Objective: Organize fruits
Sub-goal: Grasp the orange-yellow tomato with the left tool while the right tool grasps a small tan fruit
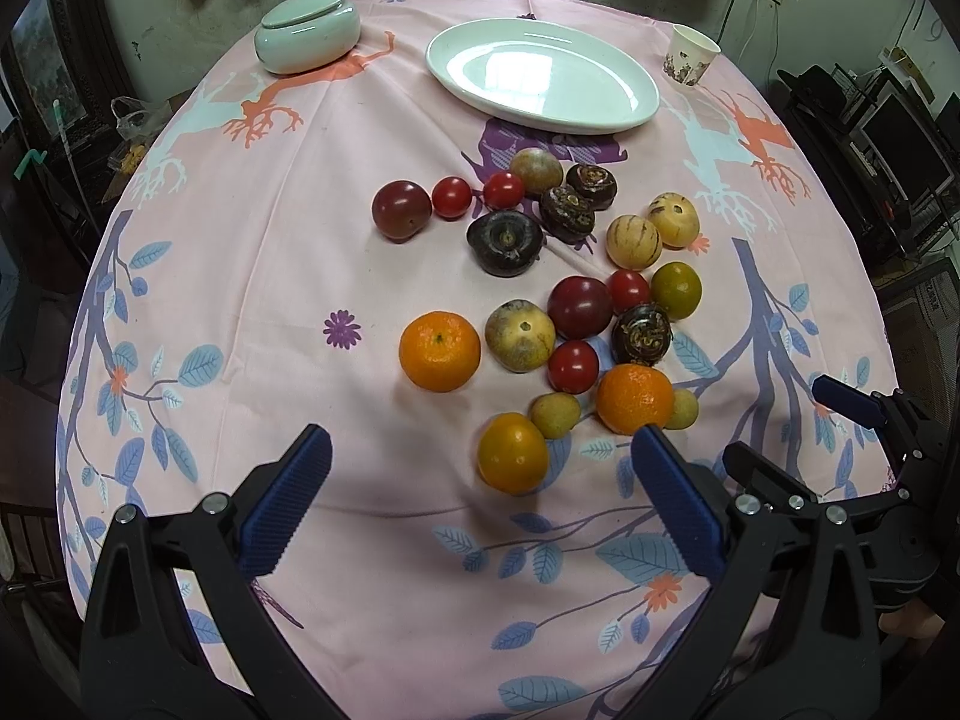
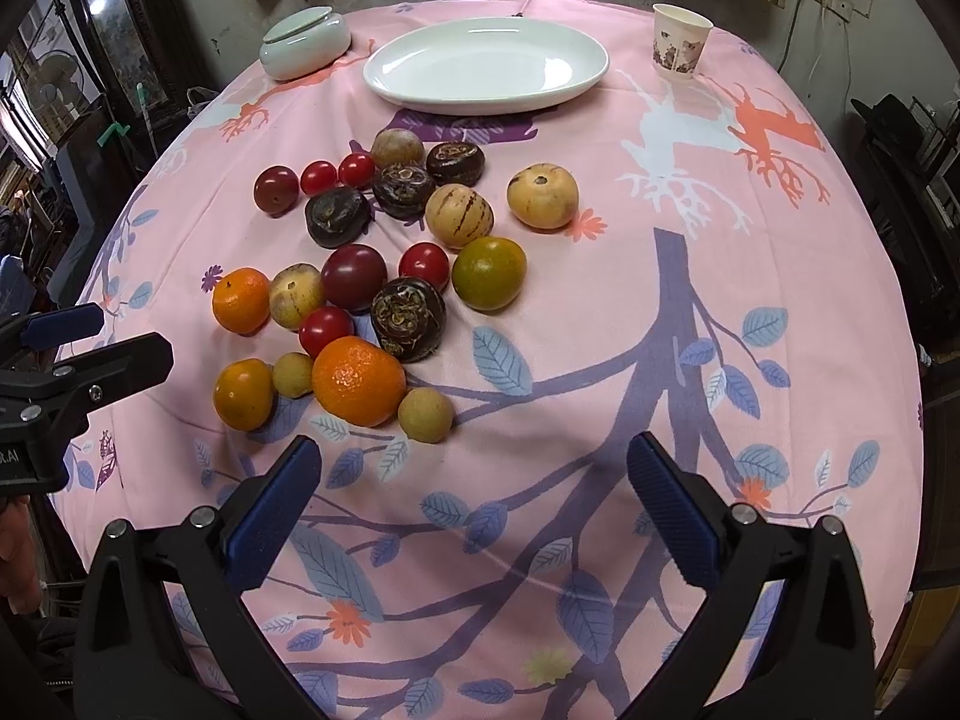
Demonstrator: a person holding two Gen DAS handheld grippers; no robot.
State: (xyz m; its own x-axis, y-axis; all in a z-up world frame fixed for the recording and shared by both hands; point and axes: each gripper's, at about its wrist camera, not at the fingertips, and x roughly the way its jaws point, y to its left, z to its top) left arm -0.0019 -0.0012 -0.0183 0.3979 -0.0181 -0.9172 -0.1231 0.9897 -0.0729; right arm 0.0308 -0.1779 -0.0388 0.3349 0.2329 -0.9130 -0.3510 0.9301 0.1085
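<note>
Several fruits lie loose on the pink tablecloth: oranges (image 1: 440, 350) (image 2: 358, 380), red cherry tomatoes (image 1: 573, 366) (image 2: 423, 264), dark purple water chestnuts (image 1: 506, 242) (image 2: 408, 318), striped yellow melons (image 1: 633, 241) (image 2: 459, 215) and a green citrus (image 2: 489, 272). An empty white oval plate (image 1: 541, 75) (image 2: 485, 65) sits behind them. My left gripper (image 1: 480, 450) is open and empty, just short of a yellow-orange fruit (image 1: 512, 452). My right gripper (image 2: 474, 462) is open and empty, near a small tan fruit (image 2: 425, 414).
A lidded pale green bowl (image 1: 307, 31) (image 2: 305, 42) stands at the back left and a paper cup (image 1: 690, 54) (image 2: 681, 41) at the back right. The round table's edge drops off on all sides. Dark furniture surrounds the table.
</note>
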